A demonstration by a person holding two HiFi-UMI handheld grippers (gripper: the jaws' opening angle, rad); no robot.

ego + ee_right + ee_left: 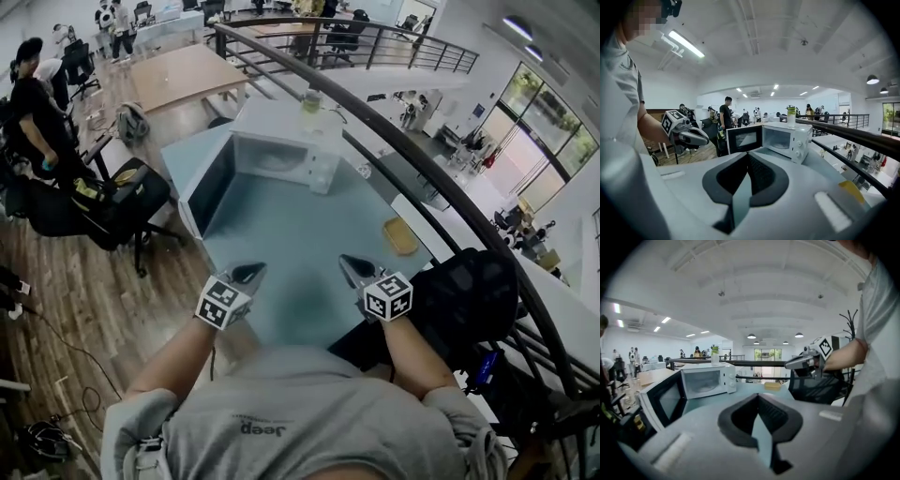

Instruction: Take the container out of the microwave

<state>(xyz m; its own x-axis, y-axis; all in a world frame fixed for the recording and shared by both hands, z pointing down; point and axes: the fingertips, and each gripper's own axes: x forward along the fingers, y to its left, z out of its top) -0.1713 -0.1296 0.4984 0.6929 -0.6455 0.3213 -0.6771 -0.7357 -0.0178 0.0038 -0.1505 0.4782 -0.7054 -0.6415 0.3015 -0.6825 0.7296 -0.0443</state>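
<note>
The white microwave [286,155] stands at the far end of the table with its door [210,187] swung open to the left. Inside it lies a pale shallow container [275,161], which also shows in the left gripper view [703,388] and, faintly, as a container [781,145] in the right gripper view. My left gripper [247,274] and right gripper [353,269] hover over the near part of the table, well short of the microwave. Both are shut with nothing in them. Each gripper view shows its own jaws closed, left gripper [758,399] and right gripper [746,157].
A bottle [310,101] stands on top of the microwave. A flat yellow object [400,235] lies near the right edge of the blue-grey table [300,272]. A black chair [469,286] is at my right, a dark railing [450,202] behind the table, and people and chairs at the left.
</note>
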